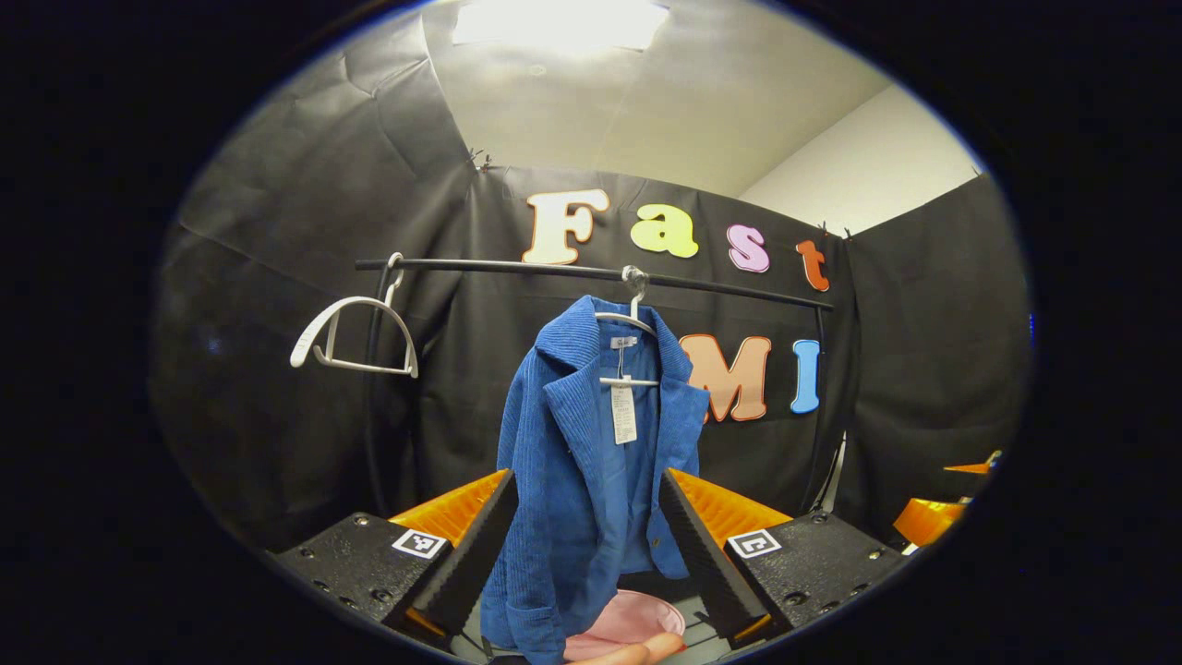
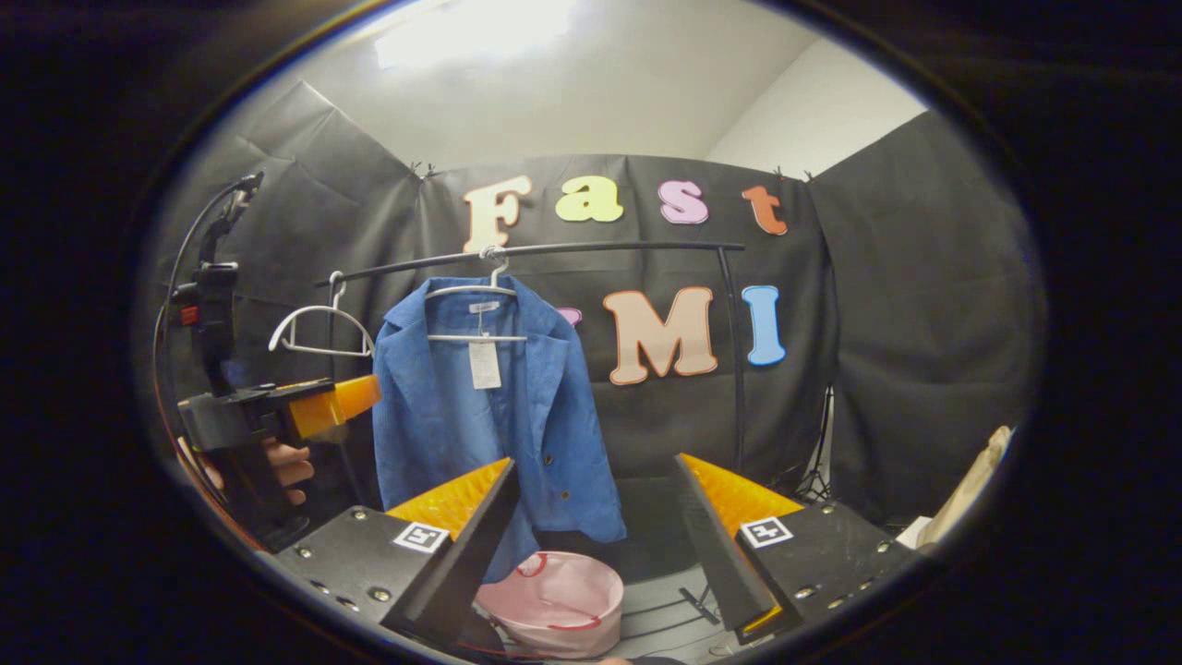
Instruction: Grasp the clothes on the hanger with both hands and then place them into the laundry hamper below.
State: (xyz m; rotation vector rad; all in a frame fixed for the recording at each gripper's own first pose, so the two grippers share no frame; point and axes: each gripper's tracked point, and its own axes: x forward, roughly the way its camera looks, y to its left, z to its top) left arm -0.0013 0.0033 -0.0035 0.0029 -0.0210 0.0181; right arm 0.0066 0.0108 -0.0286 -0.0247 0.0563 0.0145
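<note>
Both tongs (image 1: 587, 545) (image 2: 591, 545) wide open, jacket (image 1: 591, 443) untouched

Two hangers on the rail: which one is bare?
The white hanger at the rail's left end is bare; the other hanger carries the blue jacket.

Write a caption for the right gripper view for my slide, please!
Open right gripper faces a blue jacket hanging on a rail above a pink hamper.

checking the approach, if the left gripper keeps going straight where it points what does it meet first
Most likely the blue jacket, which hangs centred between the open left gripper fingers; depth is unclear.
</note>
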